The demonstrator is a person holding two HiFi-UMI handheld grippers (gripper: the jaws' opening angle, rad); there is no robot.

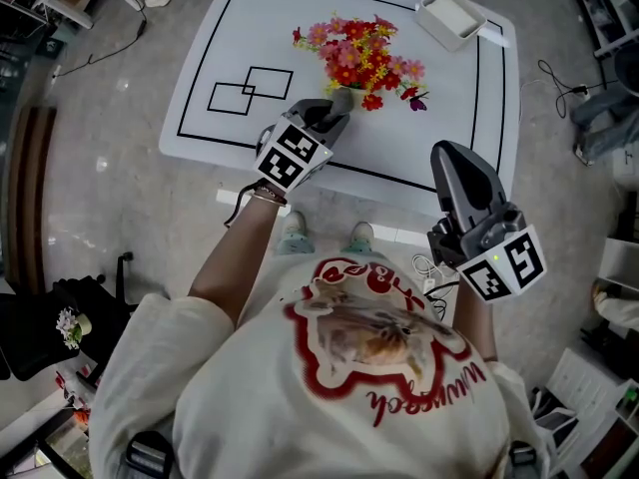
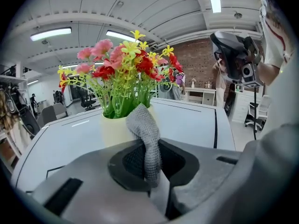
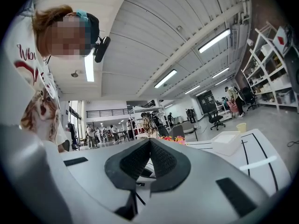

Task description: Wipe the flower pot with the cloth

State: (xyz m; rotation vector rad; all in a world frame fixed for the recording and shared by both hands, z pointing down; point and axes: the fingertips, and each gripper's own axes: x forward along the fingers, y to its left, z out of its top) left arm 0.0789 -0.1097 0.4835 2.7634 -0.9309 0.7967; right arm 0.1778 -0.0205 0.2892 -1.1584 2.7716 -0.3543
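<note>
A pale yellow flower pot with red, pink and yellow flowers stands on the white table. My left gripper is at the pot's near side, shut on a grey cloth. The cloth's folded end sticks up between the jaws and lies against the pot's front right. My right gripper is held up off the table, near the person's body. Its pads meet with nothing between them.
A white tray sits at the table's far right corner. Black lines and two overlapping squares are marked on the table. The person's feet stand at the table's near edge. Shelves and cables surround the table.
</note>
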